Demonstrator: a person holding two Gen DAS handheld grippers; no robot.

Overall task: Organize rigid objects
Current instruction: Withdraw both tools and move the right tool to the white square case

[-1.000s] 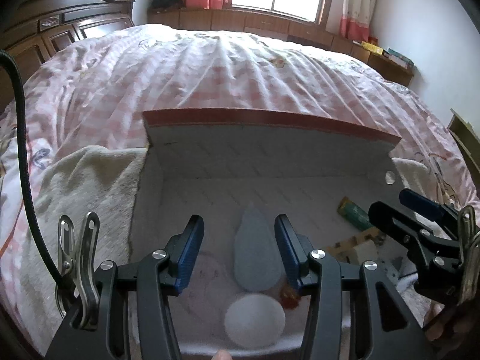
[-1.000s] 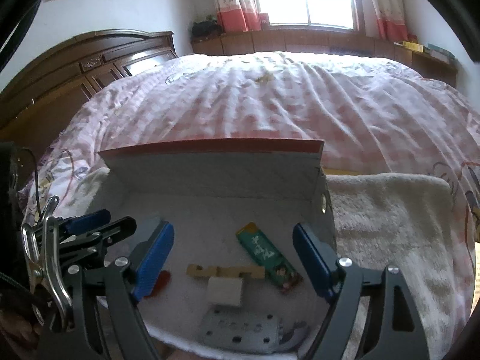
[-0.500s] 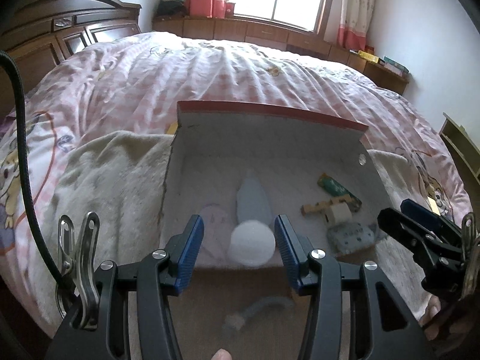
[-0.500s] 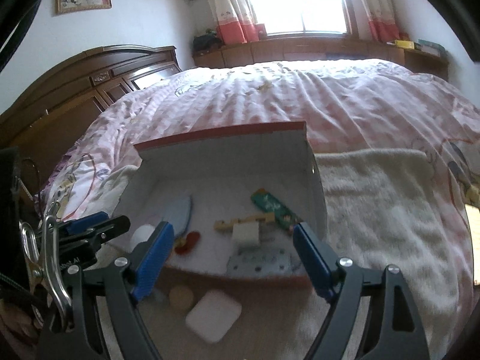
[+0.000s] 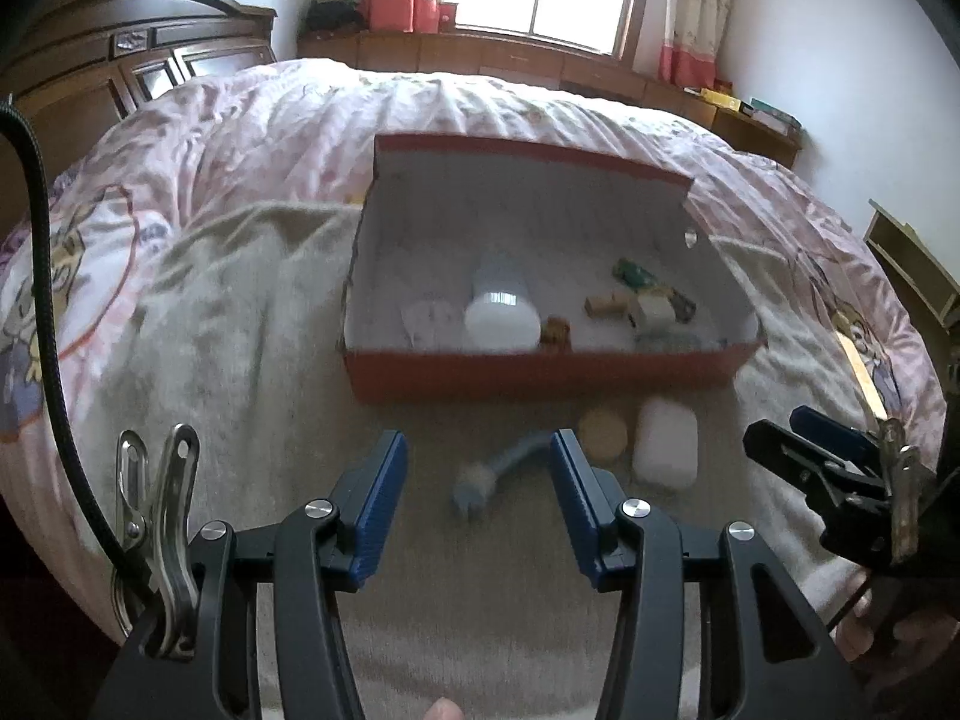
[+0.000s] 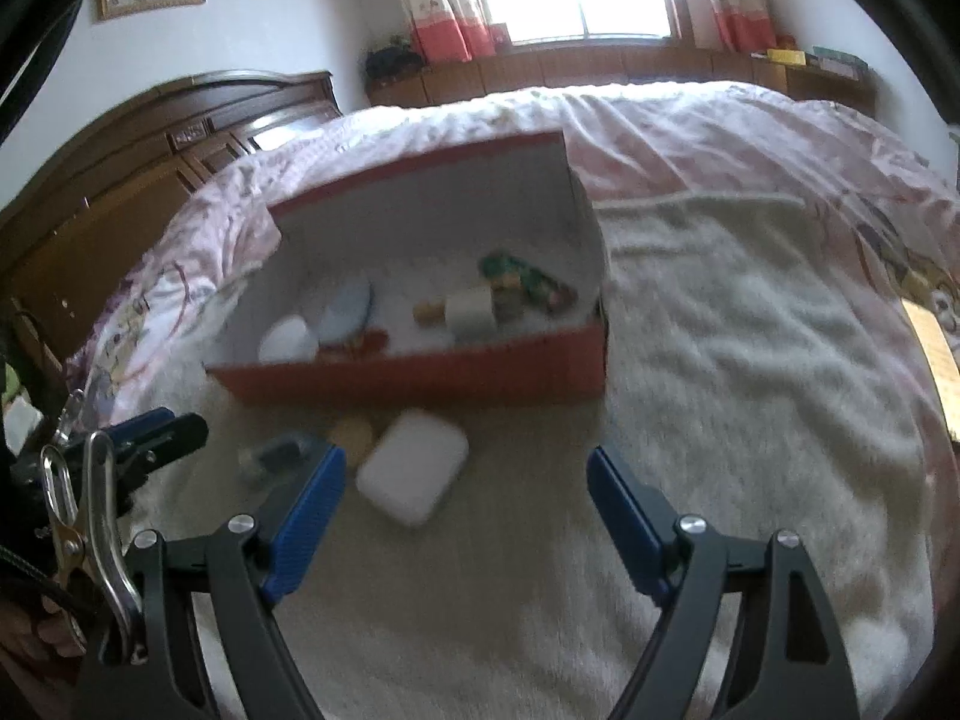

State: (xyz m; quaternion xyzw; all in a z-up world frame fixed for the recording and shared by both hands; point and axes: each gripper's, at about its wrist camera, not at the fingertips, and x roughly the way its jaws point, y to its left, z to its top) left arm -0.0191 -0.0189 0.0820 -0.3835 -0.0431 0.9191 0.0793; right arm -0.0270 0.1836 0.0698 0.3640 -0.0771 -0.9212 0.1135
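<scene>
Both claws have pulled back from the red box since a second ago: back then they looked straight down into it, now its whole front wall shows.

The left claw [image 5: 477,501] has its blue pads apart with nothing in them. Just ahead of it, between the tips, a small blue brush [image 5: 489,477] lies on the beige towel [image 5: 240,360]. Ahead and to the right sit a round tan disc [image 5: 602,433] and a white rounded case [image 5: 666,441], close together.

The right claw [image 6: 465,516] is spread wider, also empty. The case [image 6: 413,465] lies just ahead of its left pad.

Further ahead is the red box [image 5: 540,369], lid propped up behind, with a white bottle [image 5: 501,315], wooden bits and a green packet [image 5: 636,276] inside. Nothing blocks the loose items. Beyond that is the pink bedspread [image 5: 420,120].
</scene>
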